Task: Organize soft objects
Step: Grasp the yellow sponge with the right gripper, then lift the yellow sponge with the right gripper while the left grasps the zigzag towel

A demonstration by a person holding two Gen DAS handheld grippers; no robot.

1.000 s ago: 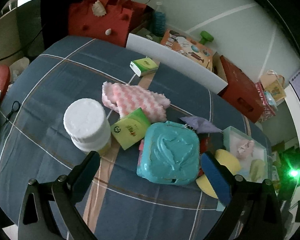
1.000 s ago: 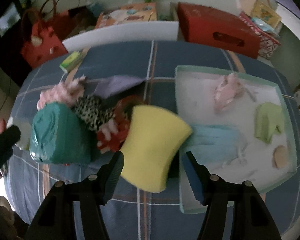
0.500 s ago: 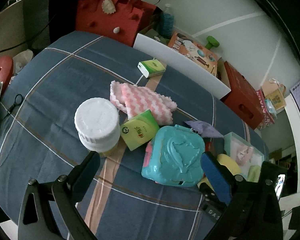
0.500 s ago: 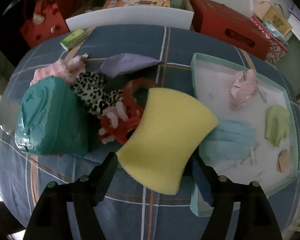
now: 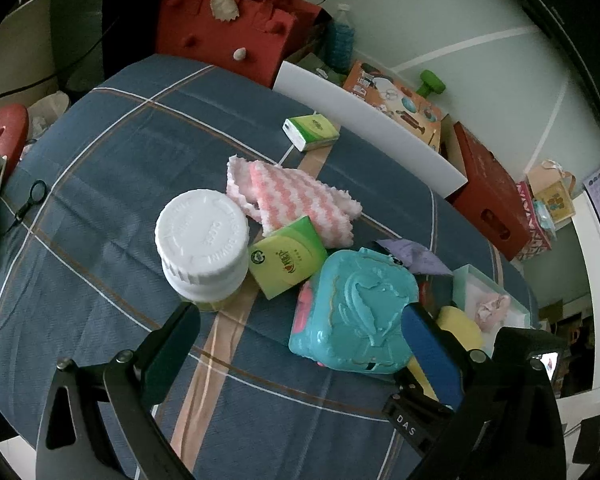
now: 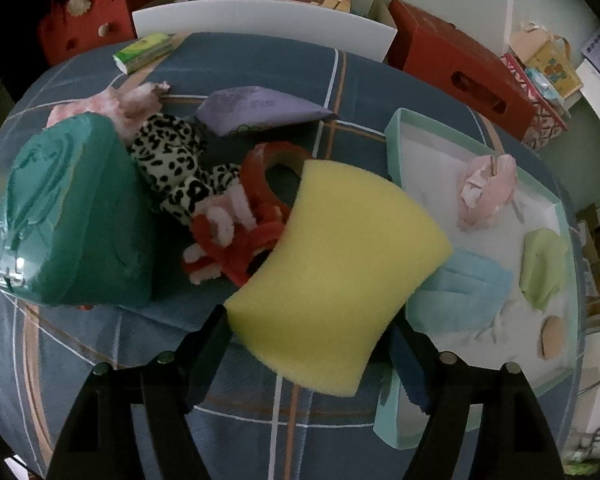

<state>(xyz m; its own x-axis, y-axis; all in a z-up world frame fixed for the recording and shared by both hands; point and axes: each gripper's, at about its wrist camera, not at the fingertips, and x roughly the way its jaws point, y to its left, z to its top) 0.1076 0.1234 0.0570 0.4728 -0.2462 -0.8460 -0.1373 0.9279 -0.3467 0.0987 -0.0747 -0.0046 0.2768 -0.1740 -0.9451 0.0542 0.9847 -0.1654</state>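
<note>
My right gripper (image 6: pixel 308 344) had spread its jaws to nearly their widest, and it had sunk closer to the thick yellow foam sponge with pinched sides (image 6: pixel 340 272), which filled more of my view than a second before. The sponge stood between my two fingers, its near end at their tips, but I could not tell whether the pads pressed it or merely flanked it. It lay tilted, its far right corner propped on the rim of the shallow mint-green tray (image 6: pixel 396 136), the rest over the blue checked tablecloth (image 6: pixel 260 64) against the red and white fuzzy hair tie (image 6: pixel 236 240). So I judged the sponge not yet sorted. My left gripper (image 5: pixel 300 344) hung with jaws apart and empty above the teal moulded plastic case (image 5: pixel 356 312).
</note>
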